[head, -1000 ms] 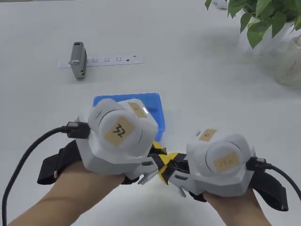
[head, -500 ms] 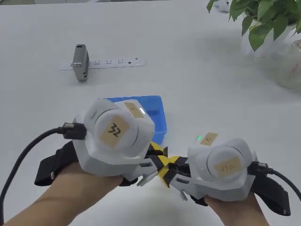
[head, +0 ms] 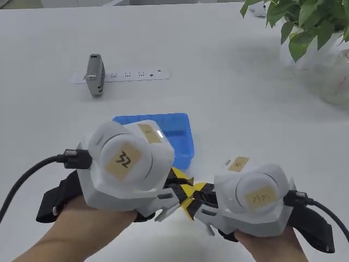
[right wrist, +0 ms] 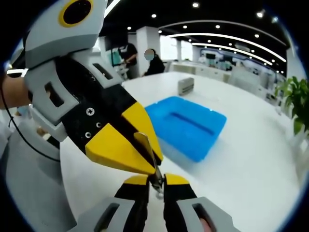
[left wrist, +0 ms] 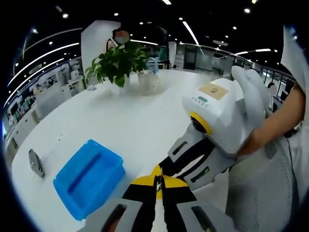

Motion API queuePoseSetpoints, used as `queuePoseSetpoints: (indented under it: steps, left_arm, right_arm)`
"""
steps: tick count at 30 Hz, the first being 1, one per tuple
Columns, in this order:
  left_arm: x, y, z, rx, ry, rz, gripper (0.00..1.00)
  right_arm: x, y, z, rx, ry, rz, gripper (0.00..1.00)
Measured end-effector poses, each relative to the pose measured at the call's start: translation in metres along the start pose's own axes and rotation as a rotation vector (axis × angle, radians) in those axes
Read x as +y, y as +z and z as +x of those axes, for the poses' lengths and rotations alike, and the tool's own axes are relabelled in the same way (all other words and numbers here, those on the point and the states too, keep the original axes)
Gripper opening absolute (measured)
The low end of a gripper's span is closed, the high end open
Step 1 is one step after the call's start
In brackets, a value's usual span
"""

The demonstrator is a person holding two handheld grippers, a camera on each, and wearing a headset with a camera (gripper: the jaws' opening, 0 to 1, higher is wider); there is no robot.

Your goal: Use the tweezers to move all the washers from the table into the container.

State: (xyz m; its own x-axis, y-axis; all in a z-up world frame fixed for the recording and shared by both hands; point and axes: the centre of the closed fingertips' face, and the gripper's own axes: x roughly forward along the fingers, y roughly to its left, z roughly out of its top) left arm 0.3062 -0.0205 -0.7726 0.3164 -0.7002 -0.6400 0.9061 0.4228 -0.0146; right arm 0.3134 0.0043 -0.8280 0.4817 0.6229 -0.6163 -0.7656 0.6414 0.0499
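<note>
The tweezers (right wrist: 146, 147) are clamped in the closed left gripper (left wrist: 158, 183), tip pinched by the closed right gripper (right wrist: 157, 183); the container (right wrist: 188, 147) is seen just ahead, nearer the left.

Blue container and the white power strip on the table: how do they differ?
The container is bright blue; the power strip is white. The container is a walled tray, the power strip flat and thin. The container lies nearer, the power strip farther back, carrying a grey adapter. Both rest on the white table.
</note>
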Motion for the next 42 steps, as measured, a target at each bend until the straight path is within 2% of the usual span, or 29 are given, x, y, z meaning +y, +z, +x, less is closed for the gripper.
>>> queuePoseSetpoints:
  steps: [42]
  left_arm:
    - [0.0011,-0.0030,0.0002,0.007,0.013,0.047,0.00]
  right_arm:
    - [-0.0013,-0.0015,0.0037,0.016,0.004,-0.012,0.08]
